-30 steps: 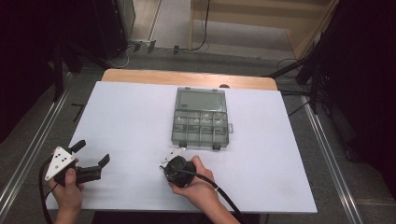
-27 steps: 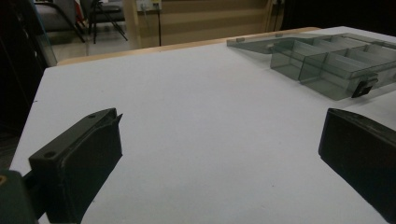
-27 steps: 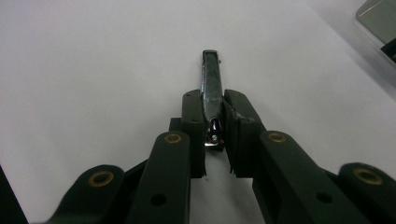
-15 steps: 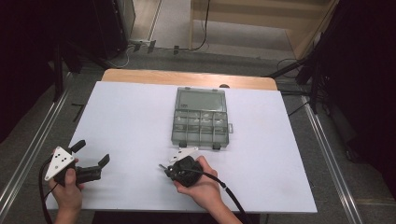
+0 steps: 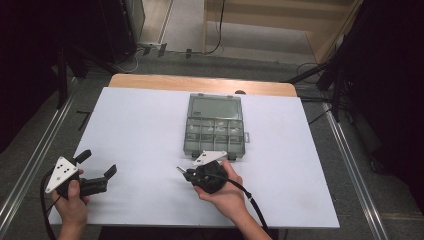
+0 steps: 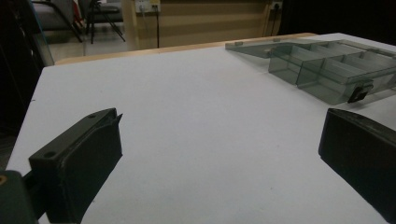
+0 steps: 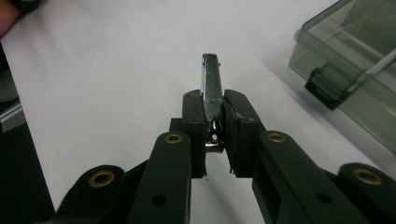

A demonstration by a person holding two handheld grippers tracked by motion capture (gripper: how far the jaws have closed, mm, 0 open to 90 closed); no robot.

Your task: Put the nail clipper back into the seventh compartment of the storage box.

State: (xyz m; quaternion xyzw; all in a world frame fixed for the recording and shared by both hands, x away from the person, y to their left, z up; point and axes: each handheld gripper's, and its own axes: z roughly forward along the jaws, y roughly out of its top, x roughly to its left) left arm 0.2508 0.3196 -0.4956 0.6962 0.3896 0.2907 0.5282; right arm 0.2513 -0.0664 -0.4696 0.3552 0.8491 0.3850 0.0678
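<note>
My right gripper (image 5: 188,174) sits just in front of the box, shut on a small metal nail clipper (image 5: 179,169) that pokes out to the left. In the right gripper view the clipper (image 7: 208,84) stands on edge between the pads, above the white table, with my right gripper (image 7: 212,119) shut tight around it. A clear grey compartment box (image 5: 215,126) lies open at the table's middle, lid folded back. My left gripper (image 5: 98,163) rests at the near left, open and empty. In its own view, my left gripper (image 6: 219,154) has jaws spread wide, with the box (image 6: 327,65) far off.
A white sheet (image 5: 140,130) covers the table; a wooden strip (image 5: 200,82) shows along the far edge. The box's latch (image 7: 322,86) faces my right gripper. Metal rails run along both table sides, with dark stands and cables beyond.
My right hand has turned and shifted slightly right in front of the box, still holding the clipper. The left gripper has stayed where it was.
</note>
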